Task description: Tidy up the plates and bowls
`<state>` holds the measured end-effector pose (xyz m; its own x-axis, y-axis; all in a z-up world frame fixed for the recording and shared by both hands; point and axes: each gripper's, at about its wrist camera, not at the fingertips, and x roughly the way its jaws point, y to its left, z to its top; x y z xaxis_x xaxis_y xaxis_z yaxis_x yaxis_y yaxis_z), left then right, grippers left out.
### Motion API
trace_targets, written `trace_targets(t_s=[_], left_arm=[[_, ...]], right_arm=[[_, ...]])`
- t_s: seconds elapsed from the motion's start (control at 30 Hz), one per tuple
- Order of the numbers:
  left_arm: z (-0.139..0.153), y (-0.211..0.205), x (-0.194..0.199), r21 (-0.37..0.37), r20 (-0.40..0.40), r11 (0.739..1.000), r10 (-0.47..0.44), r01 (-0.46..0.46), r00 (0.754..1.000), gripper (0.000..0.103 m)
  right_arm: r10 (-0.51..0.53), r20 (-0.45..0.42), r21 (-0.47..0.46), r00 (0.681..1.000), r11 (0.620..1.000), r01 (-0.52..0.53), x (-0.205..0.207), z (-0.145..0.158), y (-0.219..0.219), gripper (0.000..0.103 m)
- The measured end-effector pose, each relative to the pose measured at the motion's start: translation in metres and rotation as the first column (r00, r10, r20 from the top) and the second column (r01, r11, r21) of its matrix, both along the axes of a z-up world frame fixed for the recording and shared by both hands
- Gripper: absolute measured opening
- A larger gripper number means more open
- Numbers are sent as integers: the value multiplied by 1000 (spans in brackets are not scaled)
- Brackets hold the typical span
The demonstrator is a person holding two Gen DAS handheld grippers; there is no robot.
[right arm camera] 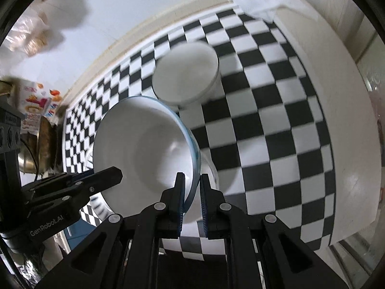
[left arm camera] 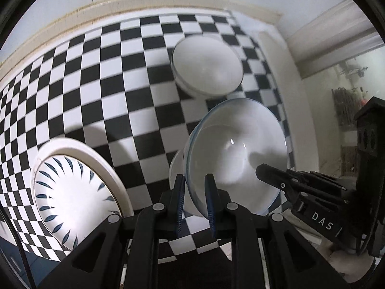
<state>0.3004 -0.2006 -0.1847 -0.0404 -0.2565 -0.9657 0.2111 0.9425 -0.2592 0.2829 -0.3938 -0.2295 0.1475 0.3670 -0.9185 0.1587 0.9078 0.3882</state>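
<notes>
Above the checkered cloth (left arm camera: pixel 96 84), tools tilted steeply downward.

A black-and-white checkered cloth (left arm camera: pixel 96 91) covers the table. Directly on it, in the left wrist view, sit two things — a white bowl (left arm camera: pixel 207 66) at about one o'clock, and a plate with blue leaf marks (left arm camera: pixel 72 192) at eight o'clock, resting on a larger white plate (left arm camera: pixel 105 166).
</notes>
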Motion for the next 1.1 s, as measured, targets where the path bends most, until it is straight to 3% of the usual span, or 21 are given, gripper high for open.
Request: trace_targets(t_s=[0.37, 1.1], left_arm=[[-29, -5, -13, 67, -41, 997, -42, 45, 998, 15], [-44, -7, -20, 104, -63, 993, -57, 64, 996, 15]], right_arm=[[19, -62, -28, 998, 999, -21, -13, -35, 8, 14], [45, -95, -85, 994, 995, -53, -9, -41, 25, 17]])
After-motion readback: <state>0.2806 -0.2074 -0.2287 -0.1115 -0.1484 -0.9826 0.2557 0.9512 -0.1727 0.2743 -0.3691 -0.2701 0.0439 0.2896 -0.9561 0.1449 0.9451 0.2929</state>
